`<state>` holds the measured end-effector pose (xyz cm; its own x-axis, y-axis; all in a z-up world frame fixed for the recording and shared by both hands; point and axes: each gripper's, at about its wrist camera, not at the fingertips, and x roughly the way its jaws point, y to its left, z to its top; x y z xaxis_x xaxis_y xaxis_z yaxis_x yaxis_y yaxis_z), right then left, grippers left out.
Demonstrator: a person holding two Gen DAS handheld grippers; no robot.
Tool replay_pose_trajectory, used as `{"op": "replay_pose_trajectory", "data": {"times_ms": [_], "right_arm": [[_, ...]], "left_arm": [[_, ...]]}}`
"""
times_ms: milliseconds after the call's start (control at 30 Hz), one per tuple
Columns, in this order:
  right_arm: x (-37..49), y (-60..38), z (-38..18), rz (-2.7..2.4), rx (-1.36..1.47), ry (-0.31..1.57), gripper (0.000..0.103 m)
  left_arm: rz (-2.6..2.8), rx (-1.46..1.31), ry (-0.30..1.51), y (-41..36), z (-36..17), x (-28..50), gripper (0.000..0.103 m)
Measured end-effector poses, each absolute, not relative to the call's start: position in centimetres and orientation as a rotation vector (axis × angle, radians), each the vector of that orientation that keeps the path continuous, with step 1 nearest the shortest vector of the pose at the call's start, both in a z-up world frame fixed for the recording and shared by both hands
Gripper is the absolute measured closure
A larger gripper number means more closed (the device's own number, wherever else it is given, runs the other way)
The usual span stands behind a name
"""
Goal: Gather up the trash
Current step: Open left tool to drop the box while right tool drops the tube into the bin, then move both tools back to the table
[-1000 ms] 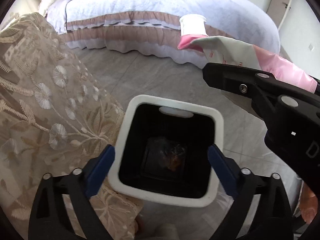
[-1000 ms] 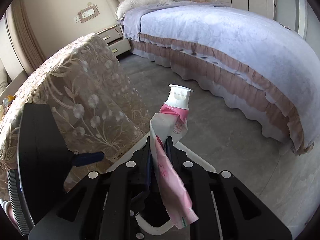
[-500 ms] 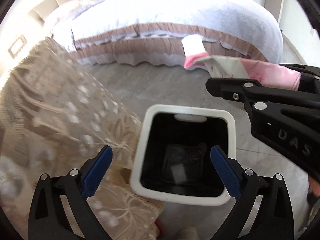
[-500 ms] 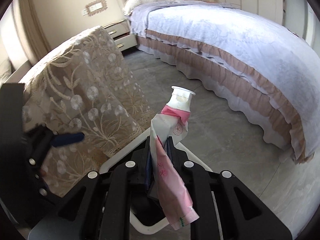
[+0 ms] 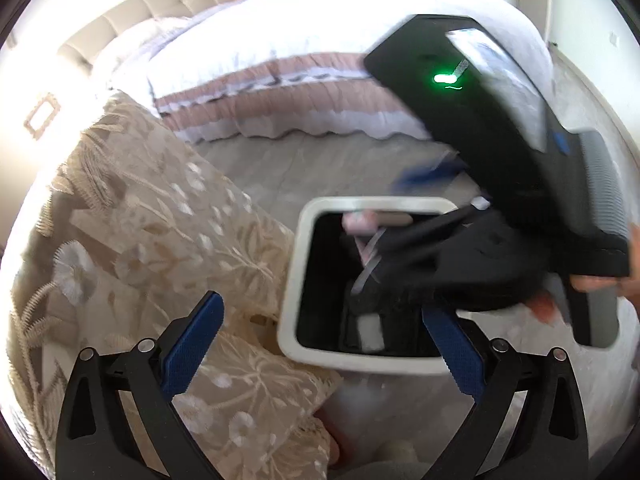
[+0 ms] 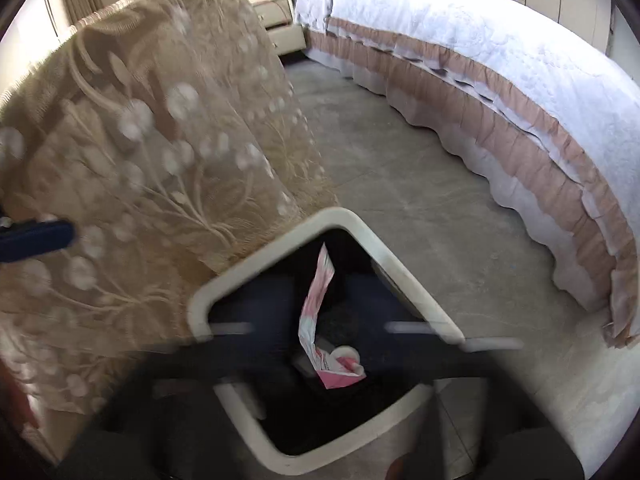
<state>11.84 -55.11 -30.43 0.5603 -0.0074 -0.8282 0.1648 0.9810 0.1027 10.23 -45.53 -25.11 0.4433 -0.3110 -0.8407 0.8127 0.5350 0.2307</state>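
Observation:
A white-rimmed square bin (image 5: 292,280) with a black inside stands on the floor. My left gripper (image 5: 320,308) hangs open just above its near rim, nothing between its blue pads (image 5: 192,336). My right gripper (image 5: 404,208) reaches over the bin from the right, blurred, with its jaws opening. In the right wrist view the right gripper (image 6: 320,328) is a dark smear low over the bin (image 6: 200,304). The crumpled pink-and-white tube (image 6: 316,312) is free of the fingers and drops cap-down into the bin. In the left wrist view the tube (image 5: 360,222) shows only as a pink blur.
A piece of furniture draped in beige embroidered lace (image 5: 140,220) presses against the bin's left side. A bed (image 6: 500,80) with a lilac cover and brown frill curves along the far side. A nightstand (image 6: 280,24) stands beyond. Grey floor (image 6: 400,160) lies between.
My right gripper has dropped low over the bin and its jaws have come apart; the tube it held has slipped out into the bin. My left gripper drew back and up a little.

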Motion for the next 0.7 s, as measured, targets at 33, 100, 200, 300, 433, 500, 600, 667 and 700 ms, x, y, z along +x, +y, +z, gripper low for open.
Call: {"op": "replay_pose_trajectory", "data": {"times_ms": [33,100,200,300,433,500,600,667,700], "right_arm": [[11.6,-54.8,-30.3,-0.126,0.148,0.951,0.004],[11.5,-54.4,-30.1,-0.106,0.121,0.962,0.004],[11.0,-54.3,-29.5,-0.092,0.129,0.955,0.004],[10.4,-54.1,-28.5,-0.108,0.115,0.94,0.004],[9.1,-53.8,-26.6,-0.139,0.088,0.91,0.004],[8.5,-53.6,-25.4,-0.158,0.065,0.891,0.004],[7.3,-52.9,-23.1,-0.178,0.028,0.841,0.004],[6.6,-52.4,-21.4,-0.182,0.009,0.8,0.004],[6.2,-51.9,-20.3,-0.183,0.001,0.771,0.004]], "left_arm": [[-0.775,0.699,0.832,-45.5,-25.0,10.1,0.005],[-0.788,0.696,0.829,-45.4,-24.8,9.7,0.005],[-0.802,0.684,0.818,-45.2,-24.2,9.2,0.005],[-0.813,0.676,0.798,-44.9,-23.4,8.7,0.005],[-0.85,0.641,0.777,-44.4,-21.7,7.7,0.005],[-0.876,0.613,0.765,-44.1,-20.5,7.0,0.005],[-0.901,0.59,0.713,-43.2,-18.4,5.7,0.005],[-0.903,0.57,0.681,-42.2,-16.8,5.0,0.005],[-0.901,0.554,0.668,-41.7,-16.0,4.8,0.005]]}}
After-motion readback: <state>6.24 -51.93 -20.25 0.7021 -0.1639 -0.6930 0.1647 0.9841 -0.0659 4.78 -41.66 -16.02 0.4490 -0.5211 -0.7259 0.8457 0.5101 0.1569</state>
